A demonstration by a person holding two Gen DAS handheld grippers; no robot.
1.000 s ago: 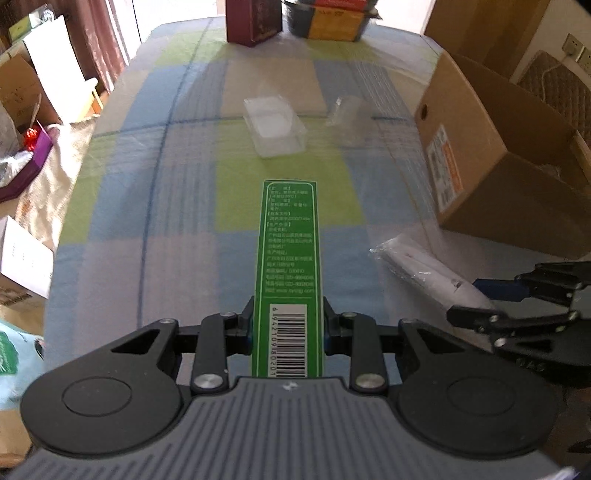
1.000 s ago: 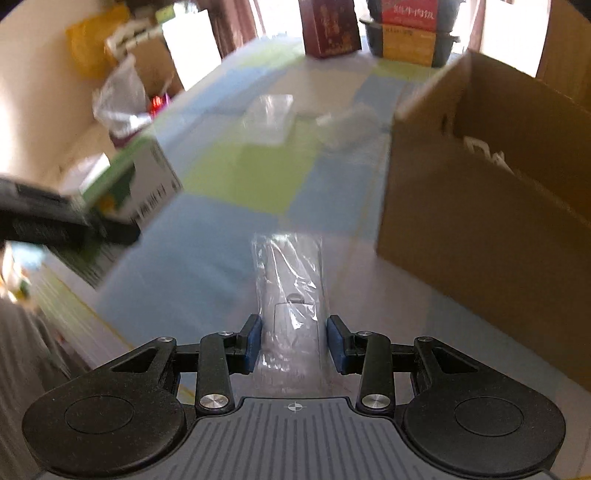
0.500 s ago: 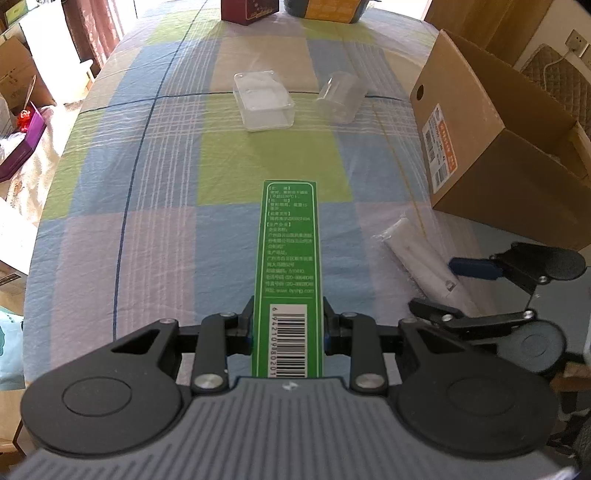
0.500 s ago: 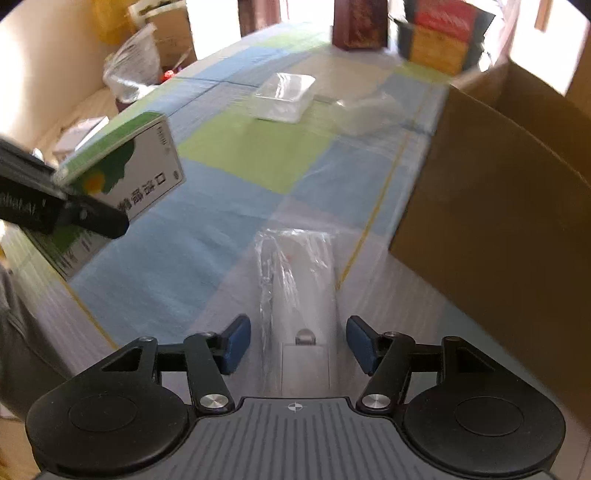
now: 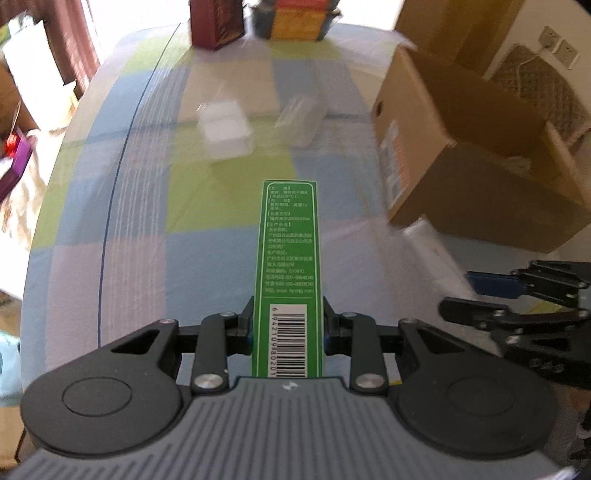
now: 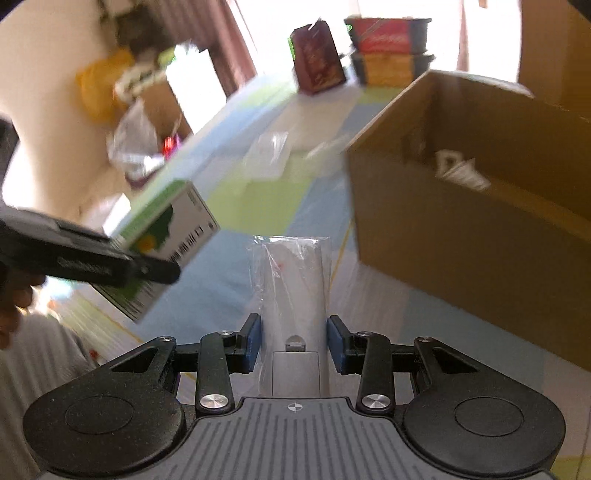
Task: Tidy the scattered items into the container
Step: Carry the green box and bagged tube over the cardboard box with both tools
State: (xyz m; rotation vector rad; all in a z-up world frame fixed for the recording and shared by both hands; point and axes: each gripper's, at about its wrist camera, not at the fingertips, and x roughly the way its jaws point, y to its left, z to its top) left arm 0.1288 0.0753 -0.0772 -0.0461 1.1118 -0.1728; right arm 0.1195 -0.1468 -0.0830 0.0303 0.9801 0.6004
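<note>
Above table near edge:
Left gripper (image 5: 288,325): clamps green box (image 5: 289,266).
Right gripper (image 6: 294,341): clamps wrapped remote (image 6: 291,291) beside cardboard box (image 6: 476,236).

At the far end of the checked blue, green and white tablecloth (image 5: 155,206), toward twelve o'clock, a dark red printed carton (image 5: 216,22) stands upright. Just beside it, at about one o'clock, sits a stack of black trays with red and yellow labels (image 5: 295,20). Off the table at nine o'clock, a purple box (image 5: 14,166) rests low on the floor among brown cardboard. From the other side, a yellow plastic bag (image 6: 99,85) and a crumpled clear plastic bag (image 6: 135,142) sit against the cream wall at ten o'clock, blurred.
</note>
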